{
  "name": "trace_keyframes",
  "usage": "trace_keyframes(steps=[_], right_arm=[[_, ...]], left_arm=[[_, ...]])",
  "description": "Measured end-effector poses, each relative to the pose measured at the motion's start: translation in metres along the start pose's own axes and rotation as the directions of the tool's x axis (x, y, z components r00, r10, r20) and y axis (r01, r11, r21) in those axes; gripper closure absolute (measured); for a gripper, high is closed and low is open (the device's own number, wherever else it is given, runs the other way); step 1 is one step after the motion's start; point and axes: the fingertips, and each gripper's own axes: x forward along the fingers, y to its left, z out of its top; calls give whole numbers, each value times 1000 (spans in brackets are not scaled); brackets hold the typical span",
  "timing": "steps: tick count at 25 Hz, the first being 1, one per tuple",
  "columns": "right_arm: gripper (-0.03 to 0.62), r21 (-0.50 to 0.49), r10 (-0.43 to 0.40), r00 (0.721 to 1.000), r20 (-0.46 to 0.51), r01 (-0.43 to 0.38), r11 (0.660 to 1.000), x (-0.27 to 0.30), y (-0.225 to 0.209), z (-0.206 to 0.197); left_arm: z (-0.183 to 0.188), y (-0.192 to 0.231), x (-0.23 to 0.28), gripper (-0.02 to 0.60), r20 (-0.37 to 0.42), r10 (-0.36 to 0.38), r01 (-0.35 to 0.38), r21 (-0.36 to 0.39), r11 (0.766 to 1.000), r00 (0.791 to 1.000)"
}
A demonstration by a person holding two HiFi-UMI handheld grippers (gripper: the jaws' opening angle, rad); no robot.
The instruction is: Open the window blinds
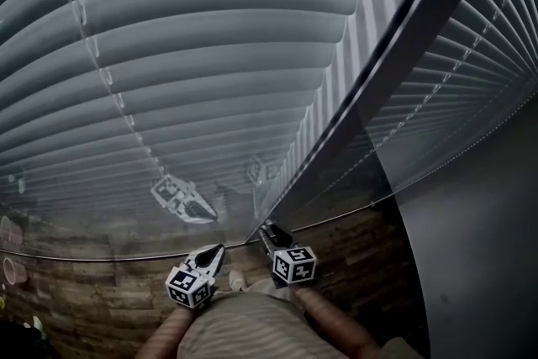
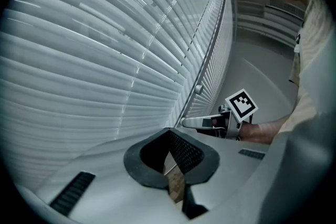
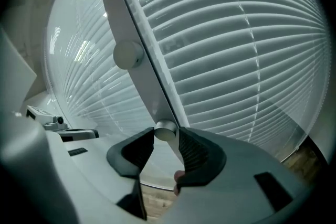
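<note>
Closed white slatted blinds [image 1: 193, 55] hang behind glass on either side of a dark upright frame bar [image 1: 395, 71]. In the right gripper view the bar [image 3: 131, 23] carries two round knobs. The lower knob [image 3: 165, 132] sits between the tips of my right gripper [image 3: 166, 136], filling the gap, and I see no firm squeeze on it. In the head view the right gripper [image 1: 265, 224] points at the foot of the bar. My left gripper [image 1: 220, 248] hangs just left of it, a little short of the glass. Its jaws [image 2: 168, 131] are shut on nothing.
The glass reflects a gripper [image 1: 181, 199]. Wood-patterned surface [image 1: 84, 282] lies below the window's bottom edge. A plain grey wall [image 1: 479, 265] stands to the right. The upper knob [image 3: 128, 54] is higher on the bar. A second blind [image 1: 471, 71] hangs right of the bar.
</note>
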Motion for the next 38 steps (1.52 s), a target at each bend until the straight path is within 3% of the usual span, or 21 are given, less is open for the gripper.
trace_keyframes(steps=[5, 8, 10, 13, 15, 17, 19, 22, 26, 28, 31, 35, 38], right_arm=[[462, -36, -44, 999, -4, 44, 998, 4, 2, 1], [464, -208, -140, 990, -23, 132, 969, 5, 4, 2], [464, -377, -213, 977, -20, 190, 907, 5, 7, 4], [464, -577, -312, 950, -8, 251, 777, 5, 8, 3], [464, -612, -335, 942, -1, 264, 746, 5, 7, 2], [464, -593, -316, 949, -9, 249, 766, 5, 7, 2], [462, -546, -260, 965, -32, 201, 814, 5, 7, 0], [446, -397, -135, 989, -53, 103, 912, -1, 8, -2], [435, -189, -41, 998, -54, 30, 981, -5, 3, -3], [436, -62, 3, 999, -54, -7, 998, -4, 2, -6], [436, 82, 30, 999, -29, -28, 996, -3, 2, -4], [462, 107, 10, 1000, -6, -9, 994, -2, 1, 0], [465, 63, -5, 1000, -20, 6, 998, -1, 2, 0]], left_arm=[[-2, 5, -2, 569, -6, 14, -14, 7, 1000, 1000], [-2, 6, -1, 569, -13, 14, -14, 7, 1000, 1000], [-2, 5, 0, 569, -16, 12, -12, 7, 1000, 1000], [-3, 3, 3, 569, -19, 2, -2, 19, 1000, 1000], [-4, 0, 4, 569, -19, -7, 7, 24, 1000, 1000], [-4, -2, 4, 569, -20, -13, 13, 27, 1000, 1000], [-5, -3, 4, 569, -24, -13, 14, 30, 999, 1000], [-7, -4, 3, 569, -29, -13, 13, 35, 999, 1000], [-8, -3, 1, 569, -28, -6, 7, 31, 999, 1000], [-8, -3, 1, 569, -27, -4, 5, 26, 1000, 1000], [-10, -6, 1, 569, -28, -8, 8, 23, 1000, 1000], [-10, -7, 1, 569, -30, -9, 9, 26, 1000, 1000], [-11, -8, 0, 569, -32, -8, 8, 24, 1000, 999]])
